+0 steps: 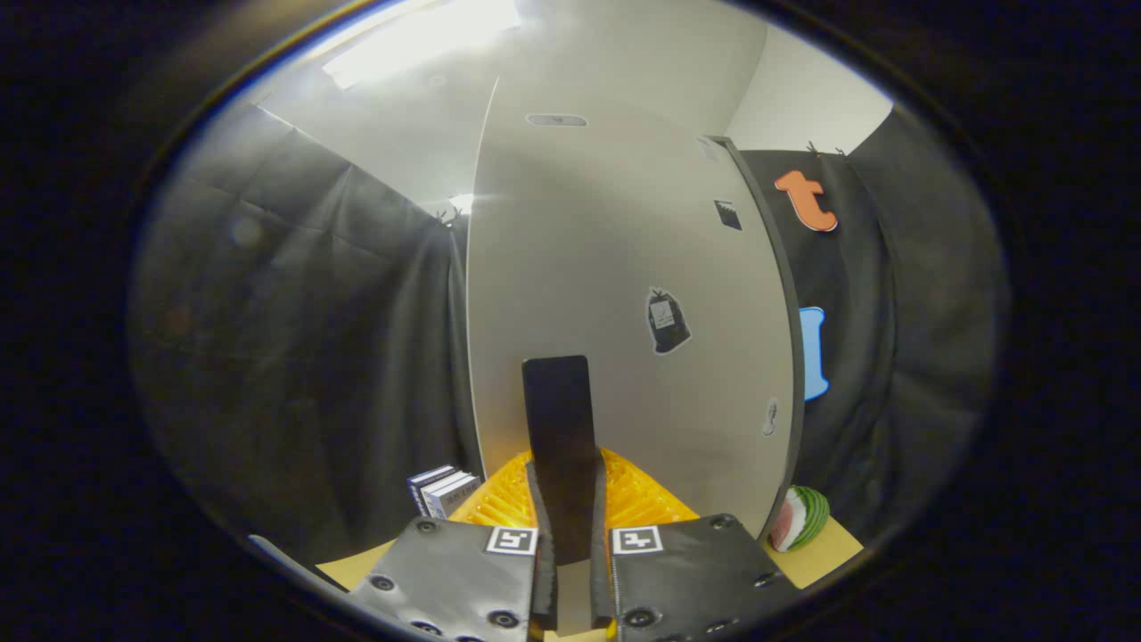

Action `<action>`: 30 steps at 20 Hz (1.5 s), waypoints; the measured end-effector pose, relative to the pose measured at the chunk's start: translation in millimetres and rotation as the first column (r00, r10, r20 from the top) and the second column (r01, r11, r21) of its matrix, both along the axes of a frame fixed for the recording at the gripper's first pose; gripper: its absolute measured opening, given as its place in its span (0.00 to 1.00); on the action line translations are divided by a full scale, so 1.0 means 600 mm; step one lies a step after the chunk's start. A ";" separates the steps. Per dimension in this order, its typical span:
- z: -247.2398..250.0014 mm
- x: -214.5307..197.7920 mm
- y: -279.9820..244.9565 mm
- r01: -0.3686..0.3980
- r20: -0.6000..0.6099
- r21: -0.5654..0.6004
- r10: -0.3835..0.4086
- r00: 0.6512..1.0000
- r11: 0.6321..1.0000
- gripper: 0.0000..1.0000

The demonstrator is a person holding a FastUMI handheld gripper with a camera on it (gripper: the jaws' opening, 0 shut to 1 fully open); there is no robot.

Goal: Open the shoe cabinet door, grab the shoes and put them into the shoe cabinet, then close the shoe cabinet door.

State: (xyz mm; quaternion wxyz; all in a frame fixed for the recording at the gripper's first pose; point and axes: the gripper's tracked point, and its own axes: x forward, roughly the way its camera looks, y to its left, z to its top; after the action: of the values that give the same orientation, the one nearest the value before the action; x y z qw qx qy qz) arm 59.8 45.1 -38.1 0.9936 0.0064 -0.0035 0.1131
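Fingers of the tool (570, 535) are pressed shut on a dark upright handle (559, 419). Straight ahead, the grey cabinet door (615, 267) is seen standing tall. Its handle is held lengthwise between the fingers, so a pull straight back is likely needed.

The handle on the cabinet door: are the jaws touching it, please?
Touching. The gripper view shows the gripper closed on the dark handle of the door, a finger against each side.
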 end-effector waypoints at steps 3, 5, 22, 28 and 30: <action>0.002 0.000 -0.002 -0.012 0.009 0.001 0.012 1.000 1.000 0.16; 0.003 -0.002 -0.004 -0.018 0.014 -0.006 0.018 1.000 1.000 0.16; 0.006 -0.017 -0.068 0.162 0.019 0.018 -0.163 0.986 0.987 0.14; 0.001 -0.026 -0.100 0.263 -0.001 0.027 -0.263 0.965 0.964 0.08; 0.001 -0.028 -0.109 0.294 -0.005 0.037 -0.294 0.956 0.955 0.06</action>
State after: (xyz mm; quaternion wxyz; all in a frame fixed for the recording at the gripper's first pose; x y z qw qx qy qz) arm 43.0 -20.4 -37.8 0.9990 0.0243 -0.0069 -0.0362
